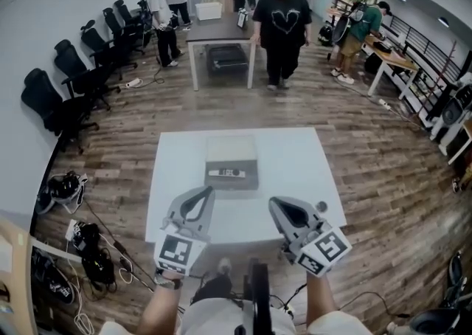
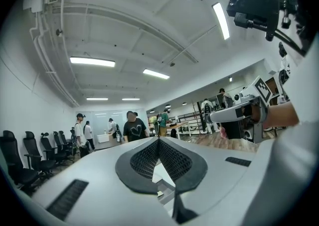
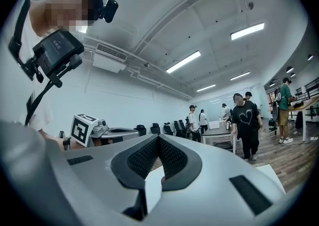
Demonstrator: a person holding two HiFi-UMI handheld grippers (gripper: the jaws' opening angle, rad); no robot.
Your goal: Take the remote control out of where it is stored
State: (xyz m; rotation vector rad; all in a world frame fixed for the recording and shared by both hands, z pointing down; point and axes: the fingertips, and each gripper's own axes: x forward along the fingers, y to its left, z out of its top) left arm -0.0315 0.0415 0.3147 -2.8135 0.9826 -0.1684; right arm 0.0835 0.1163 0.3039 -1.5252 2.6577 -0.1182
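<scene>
Remote control (image 1: 225, 173): slim, pale, w/ a row of dark buttons. It lies flat and crosswise in the near part of a low grey storage box (image 1: 231, 150). Rest of the box interior looks bare beige; nothing else seen in it. Box sits approx. mid-worktop (image 1: 295, 164), which is white and square.

Nothing lies over the remote or between it and the grippers.

Left gripper (image 1: 209, 192) hovers near the box's near-left corner, apart from it. Its jaws are together at the tips w/ nothing between them, as the left gripper view (image 2: 158, 140) shows. Right gripper (image 1: 273, 202) is off to the box's near-right, also apart from it; jaws together, empty (image 3: 158, 138).

A small dark item (image 1: 321, 206) sits on the worktop just beside the right gripper; can't tell what it is.

Beyond: person in a black tee (image 1: 281, 27) standing by a second table (image 1: 221, 31), black office chairs (image 1: 74, 75) along the left wall, cables and bags (image 1: 88, 245) on the floor at left.
</scene>
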